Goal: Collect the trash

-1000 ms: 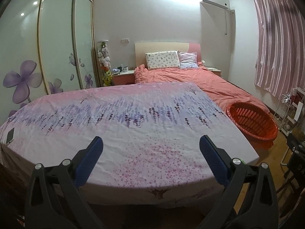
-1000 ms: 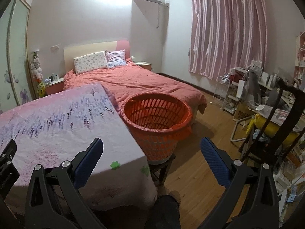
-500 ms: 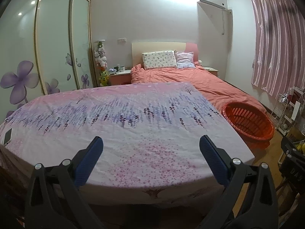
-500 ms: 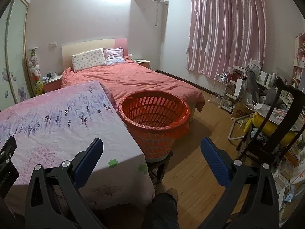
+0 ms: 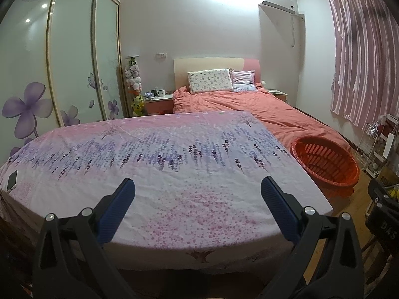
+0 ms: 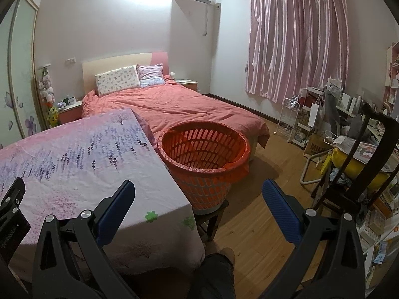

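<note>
An orange slatted basket (image 6: 204, 154) with an orange liner stands on a small dark stool beside the table's right edge; it looks empty inside. It also shows in the left wrist view (image 5: 326, 162). My left gripper (image 5: 198, 186) is open and empty above the near edge of the table with the pink floral cloth (image 5: 162, 154). My right gripper (image 6: 198, 186) is open and empty, held over the table's right corner (image 6: 139, 199) and in front of the basket. No trash shows on the cloth.
A white phone (image 5: 12, 180) lies at the table's far left edge. A bed with a salmon cover (image 6: 189, 107) stands behind. A cluttered desk, a dark chair (image 6: 369, 154) and a white wire rack (image 6: 290, 119) line the right side. The floor is wood (image 6: 261, 211).
Both views have shifted slightly; the basket sits a little lower and closer in the right wrist view. Both grippers stay open and empty.
</note>
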Motion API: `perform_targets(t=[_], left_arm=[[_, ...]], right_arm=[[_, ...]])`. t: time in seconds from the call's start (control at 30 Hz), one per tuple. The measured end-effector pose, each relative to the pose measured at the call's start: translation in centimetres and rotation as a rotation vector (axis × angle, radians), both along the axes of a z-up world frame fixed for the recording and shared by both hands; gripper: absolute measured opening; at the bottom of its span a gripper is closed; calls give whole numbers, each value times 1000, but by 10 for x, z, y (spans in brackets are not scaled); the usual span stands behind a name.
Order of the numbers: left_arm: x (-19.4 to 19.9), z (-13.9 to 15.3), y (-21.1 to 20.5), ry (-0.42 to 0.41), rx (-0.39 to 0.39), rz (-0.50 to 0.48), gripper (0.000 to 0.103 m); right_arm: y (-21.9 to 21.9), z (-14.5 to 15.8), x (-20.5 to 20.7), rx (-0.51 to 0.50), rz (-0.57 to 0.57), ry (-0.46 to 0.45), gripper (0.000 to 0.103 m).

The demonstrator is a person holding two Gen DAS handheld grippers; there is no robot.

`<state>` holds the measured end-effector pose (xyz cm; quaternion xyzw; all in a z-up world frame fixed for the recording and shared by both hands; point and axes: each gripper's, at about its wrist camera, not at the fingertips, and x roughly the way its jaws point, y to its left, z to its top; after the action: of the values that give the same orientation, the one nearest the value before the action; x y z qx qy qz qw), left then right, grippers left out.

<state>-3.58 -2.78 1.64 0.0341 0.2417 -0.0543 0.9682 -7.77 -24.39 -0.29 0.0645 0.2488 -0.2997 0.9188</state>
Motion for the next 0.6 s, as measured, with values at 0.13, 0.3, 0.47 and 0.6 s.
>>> perform_targets(t=[0.13,0.3,0.47,0.6], left_arm=[[1,0,-1,0,-1,-2,99],[3,1,-1,-1,-3,-5,99],[7,2,-4,0,-1,-11,99],[9,3,-4,0,-2,-10,99]], right_arm=[[-3,0,1,6,6,1,101],[-4,0,2,8,6,2,101],[-5,0,4,11,8,3,101],[-5,0,6,13,12,4,101]])
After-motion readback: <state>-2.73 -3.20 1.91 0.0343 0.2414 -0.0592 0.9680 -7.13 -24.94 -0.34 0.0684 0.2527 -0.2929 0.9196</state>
